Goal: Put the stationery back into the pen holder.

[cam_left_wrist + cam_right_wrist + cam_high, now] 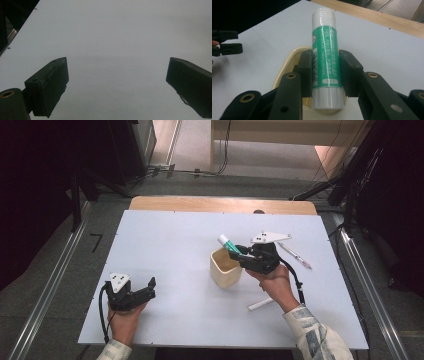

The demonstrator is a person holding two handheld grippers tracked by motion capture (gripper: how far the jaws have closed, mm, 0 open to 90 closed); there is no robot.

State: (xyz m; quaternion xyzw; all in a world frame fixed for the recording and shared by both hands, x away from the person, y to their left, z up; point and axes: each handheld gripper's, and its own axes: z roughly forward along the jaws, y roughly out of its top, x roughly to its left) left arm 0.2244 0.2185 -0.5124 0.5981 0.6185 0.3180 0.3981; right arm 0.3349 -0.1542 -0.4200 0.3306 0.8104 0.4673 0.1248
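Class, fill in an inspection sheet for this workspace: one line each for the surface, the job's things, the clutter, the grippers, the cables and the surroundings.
Surface: white table top, flat, with a wooden strip along its far edge.
Job's things: green-and-white glue stick held above the cream cup, which stands upright near the middle.
Clutter: a pen lies right of the cup; a white stick lies nearer the person.
Grippers: right gripper shut on the glue stick; left gripper open, holding nothing, low over bare table.
Cables: one black cable trails from the right gripper, another from the left; more run across the floor beyond the table.
Surroundings: grey floor, metal rails either side, dark stands and curtains.
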